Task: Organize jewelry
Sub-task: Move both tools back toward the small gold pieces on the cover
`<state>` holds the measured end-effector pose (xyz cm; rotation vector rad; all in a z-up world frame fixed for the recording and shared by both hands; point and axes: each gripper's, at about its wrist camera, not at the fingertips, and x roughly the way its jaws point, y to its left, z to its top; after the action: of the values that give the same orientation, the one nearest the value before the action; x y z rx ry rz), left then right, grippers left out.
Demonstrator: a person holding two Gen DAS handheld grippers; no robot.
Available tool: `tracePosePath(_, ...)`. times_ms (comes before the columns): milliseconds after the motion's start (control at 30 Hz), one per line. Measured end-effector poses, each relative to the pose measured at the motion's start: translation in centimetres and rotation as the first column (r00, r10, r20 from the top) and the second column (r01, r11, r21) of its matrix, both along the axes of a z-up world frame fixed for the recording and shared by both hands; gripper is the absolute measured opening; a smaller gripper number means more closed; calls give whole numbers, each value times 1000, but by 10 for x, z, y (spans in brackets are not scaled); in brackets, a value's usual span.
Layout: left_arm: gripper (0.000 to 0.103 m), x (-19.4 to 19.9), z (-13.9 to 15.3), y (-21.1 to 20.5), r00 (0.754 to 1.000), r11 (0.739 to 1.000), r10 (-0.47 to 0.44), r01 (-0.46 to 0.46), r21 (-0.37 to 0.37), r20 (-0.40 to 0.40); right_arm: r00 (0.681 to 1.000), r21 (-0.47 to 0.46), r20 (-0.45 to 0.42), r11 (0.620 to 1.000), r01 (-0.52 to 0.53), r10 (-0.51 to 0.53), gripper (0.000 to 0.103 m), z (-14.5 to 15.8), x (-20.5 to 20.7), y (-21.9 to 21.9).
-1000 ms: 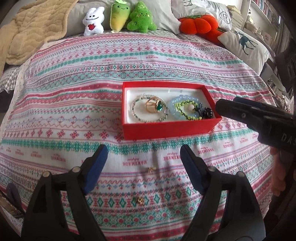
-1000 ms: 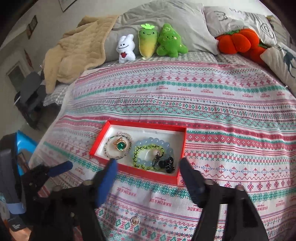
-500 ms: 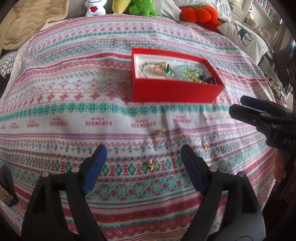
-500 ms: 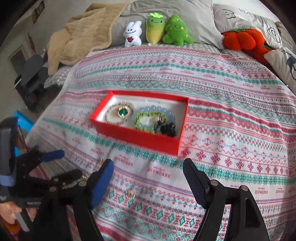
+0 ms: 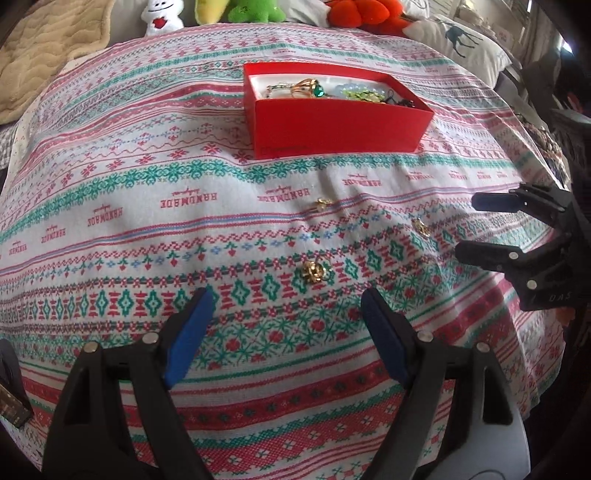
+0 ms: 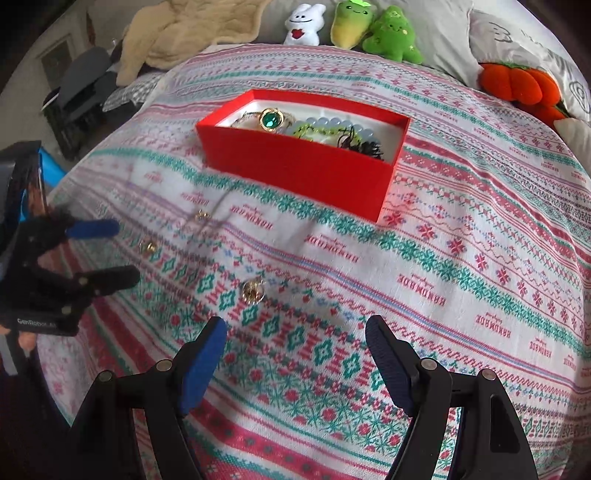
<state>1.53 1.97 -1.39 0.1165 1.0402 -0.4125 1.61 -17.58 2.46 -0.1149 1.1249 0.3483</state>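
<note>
A red box (image 5: pixel 340 125) (image 6: pixel 306 170) sits on the patterned bedspread and holds a green-stone gold ring (image 6: pixel 271 120), bead bracelets and a black piece. Three small gold pieces lie loose in front of it. One gold piece (image 5: pixel 314 271) lies just beyond my left gripper (image 5: pixel 286 332), which is open and empty. Another gold piece (image 6: pixel 254 290) lies just past the left fingertip of my right gripper (image 6: pixel 295 365), also open and empty. The third gold piece (image 5: pixel 324 202) (image 6: pixel 202 215) lies closer to the box. Each gripper shows at the edge of the other's view.
Plush toys (image 6: pixel 369 29), an orange pumpkin cushion (image 6: pixel 521 88) and pillows line the far side of the bed. A beige blanket (image 5: pixel 44 55) lies at the far left corner. The bedspread (image 5: pixel 147 221) slopes off at the near edge.
Both grippers have come down toward the near part of the bedspread. The red box now sits farther up in both views, and the loose gold pieces lie closer to the fingertips.
</note>
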Motion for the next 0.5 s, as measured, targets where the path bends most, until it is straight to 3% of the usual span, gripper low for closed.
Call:
tracePosePath(67,79,-3,1,-2,1000,1000,-22,22,-12,10,1000,-8,-3,1000,-12,12,79,-3,-3,1)
tracePosePath(233,51,-3,0,-14,997,997,-77,77,-11,10,1000,-22,-15,999,-26,26,79,-10,-1,2)
tracePosePath(500,36,6,-5,-22,998,998,-62,62,12,2,999,-28,-10,999,-39,39,79,-12,-1,6)
